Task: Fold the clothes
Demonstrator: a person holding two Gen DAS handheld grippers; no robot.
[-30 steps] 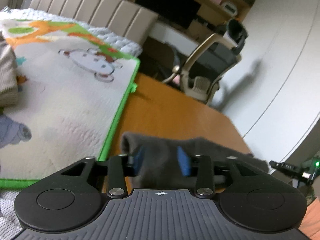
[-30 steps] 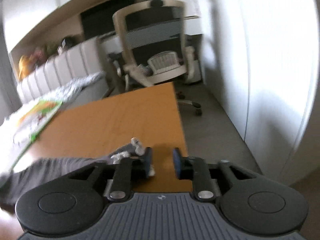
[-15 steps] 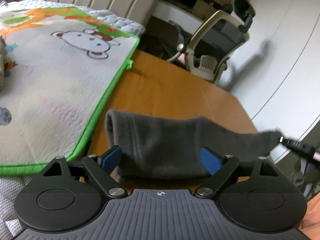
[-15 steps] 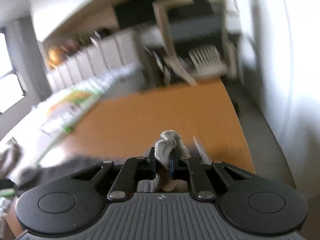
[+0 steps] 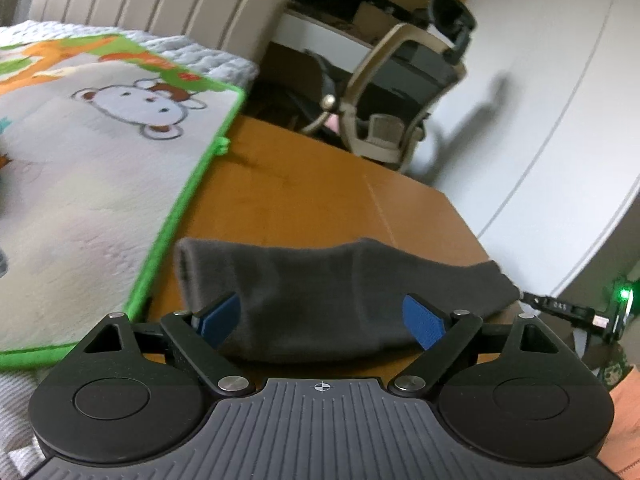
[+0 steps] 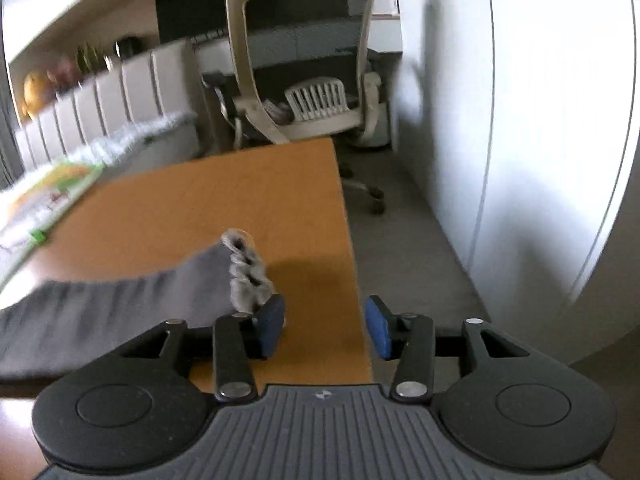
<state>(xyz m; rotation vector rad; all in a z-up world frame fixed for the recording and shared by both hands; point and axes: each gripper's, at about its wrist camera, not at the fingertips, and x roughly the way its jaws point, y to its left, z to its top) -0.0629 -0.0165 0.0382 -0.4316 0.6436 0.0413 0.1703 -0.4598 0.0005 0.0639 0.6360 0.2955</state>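
Left wrist view: one dark grey garment [image 5: 320,292] lies on one orange-brown table [image 5: 312,184], stretched across it from near the mat to the table's right edge. One play mat [image 5: 92,168] with a green border and a cartoon monkey covers the table's left part, and one office chair [image 5: 404,92] stands beyond the far edge. The left gripper [image 5: 320,316] sits low and level just over the near side of the garment, its two blue pads [image 5: 424,322] spread wide apart and gripping nothing; the cloth shows between them. At the right edge part of another device with one green light [image 5: 622,294] shows.

Right wrist view: the same single garment [image 6: 120,308] runs in from the left, and its bunched pale grey end [image 6: 246,276] stands up just beside the left pad. The right gripper [image 6: 324,326] points along the table [image 6: 208,208] near its right edge, its two pads [image 6: 378,332] parted and empty, with bare tabletop between them. One chair [image 6: 304,72] and one mat [image 6: 48,192] appear behind
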